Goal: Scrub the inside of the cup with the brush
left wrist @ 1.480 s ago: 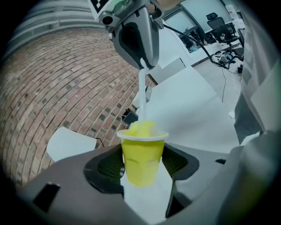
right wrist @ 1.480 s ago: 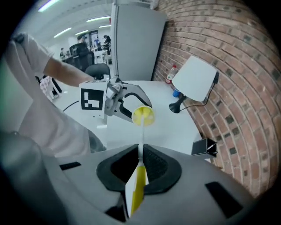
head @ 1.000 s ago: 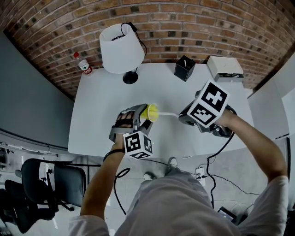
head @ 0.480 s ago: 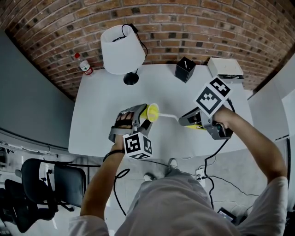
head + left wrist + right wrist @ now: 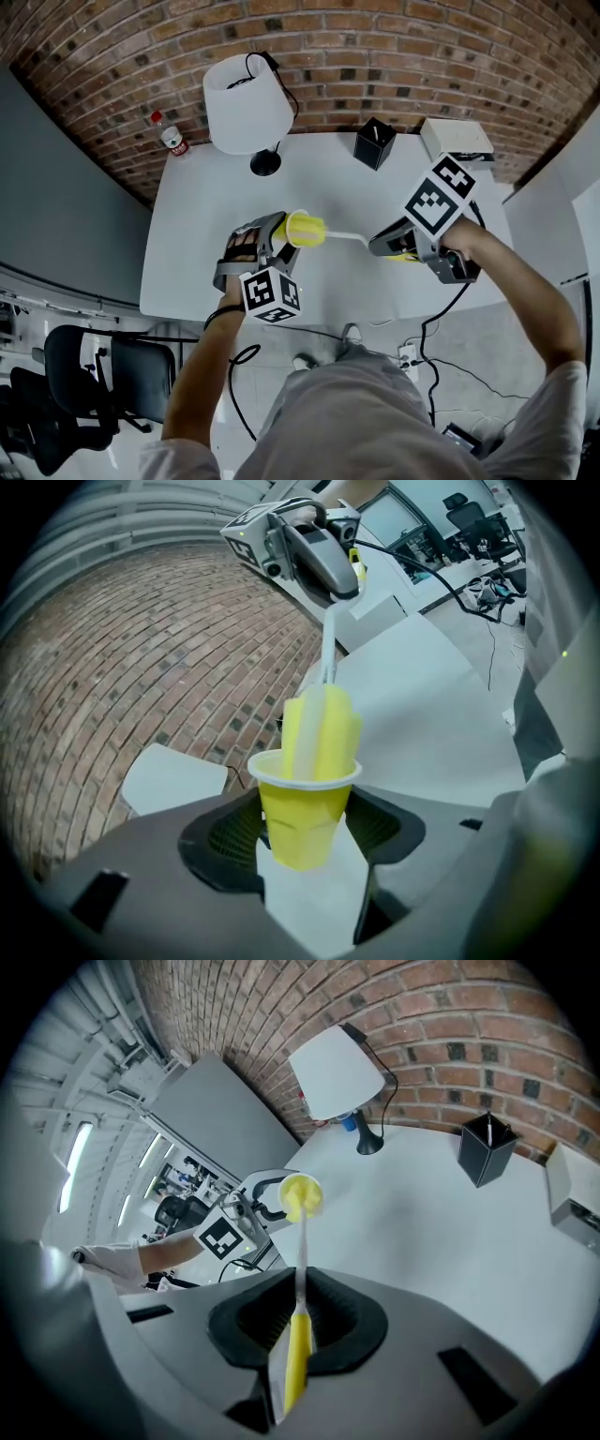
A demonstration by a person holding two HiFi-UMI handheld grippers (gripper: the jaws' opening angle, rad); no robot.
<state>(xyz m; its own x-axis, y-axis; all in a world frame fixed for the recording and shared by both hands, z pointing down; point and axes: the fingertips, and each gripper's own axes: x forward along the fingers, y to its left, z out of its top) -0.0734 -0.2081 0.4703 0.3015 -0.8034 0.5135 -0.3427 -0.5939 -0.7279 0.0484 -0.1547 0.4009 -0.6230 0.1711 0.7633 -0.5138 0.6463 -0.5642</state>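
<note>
Table [image 5: 187,244] comes first, big and white, with a lamp [image 5: 246,98] at its far edge. In front of the lamp, the left gripper [image 5: 300,827] has its jaws squeezed on the yellow cup [image 5: 302,813]. Farther from the lamp, the right gripper [image 5: 298,1321] pinches the handle of the brush [image 5: 297,1363]. The soft yellow brush head sits partly inside the cup. To scrub well, I think you hold the cup steady, push the head to the bottom and twist it round the wall. Don't squash the thin cup.

Left gripper [image 5: 279,232] clamped, pointing right; right gripper [image 5: 378,246] clamped, pointing left; both forearms angled inward
</note>
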